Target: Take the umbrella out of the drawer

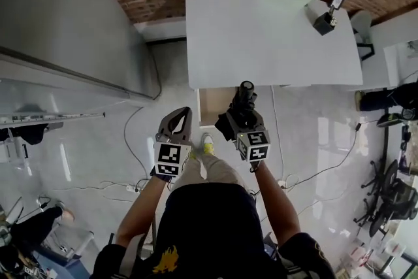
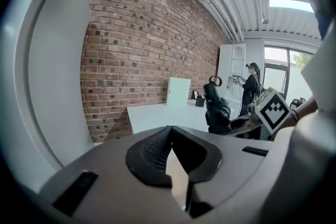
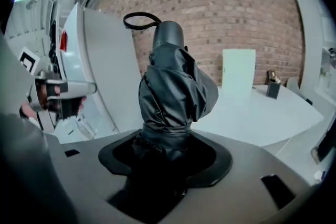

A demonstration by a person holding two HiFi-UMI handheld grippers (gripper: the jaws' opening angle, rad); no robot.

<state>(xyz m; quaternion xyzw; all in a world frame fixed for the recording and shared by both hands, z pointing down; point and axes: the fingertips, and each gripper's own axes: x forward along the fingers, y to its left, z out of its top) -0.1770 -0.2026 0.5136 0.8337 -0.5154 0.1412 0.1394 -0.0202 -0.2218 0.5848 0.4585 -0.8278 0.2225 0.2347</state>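
Umbrella (image 3: 173, 92), folded, was clamped in the right tool (image 1: 240, 119), above the open drawer (image 1: 210, 106); the left tool (image 1: 185, 113) was closed and empty. Lifting-out step looked almost done; the next move needs a place to put it.

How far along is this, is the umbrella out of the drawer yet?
Done: the black folded fabric umbrella is out, clear of the open wood-lined drawer under the white table. In hand: the right gripper is clamped round it, held up in front of the person; the left gripper is shut and empty. Left: probably only setting it down somewhere, and perhaps closing the drawer.
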